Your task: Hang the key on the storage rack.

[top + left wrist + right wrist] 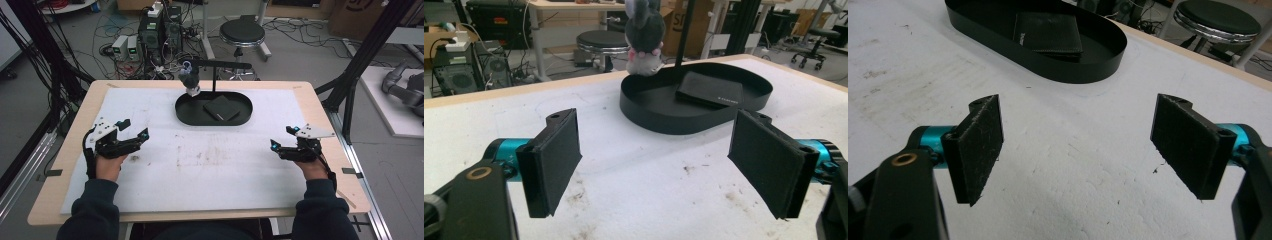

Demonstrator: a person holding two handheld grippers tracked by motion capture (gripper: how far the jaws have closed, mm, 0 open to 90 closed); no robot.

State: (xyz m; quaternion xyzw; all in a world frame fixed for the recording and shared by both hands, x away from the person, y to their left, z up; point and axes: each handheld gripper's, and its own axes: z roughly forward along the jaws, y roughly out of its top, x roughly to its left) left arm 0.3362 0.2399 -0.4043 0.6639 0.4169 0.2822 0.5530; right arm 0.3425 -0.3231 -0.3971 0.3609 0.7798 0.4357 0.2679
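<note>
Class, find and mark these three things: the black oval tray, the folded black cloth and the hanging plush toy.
black oval tray (182,118), high view, left rim.
folded black cloth (1050,31), right gripper view, top face.
plush toy (644,35), left gripper view, grey body.

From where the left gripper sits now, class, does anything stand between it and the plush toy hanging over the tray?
Nothing visible does. The left gripper is open, with bare white mat ahead of it. The plush toy hangs from the stand over the near end of the tray, whose low rim sits below it.
</note>
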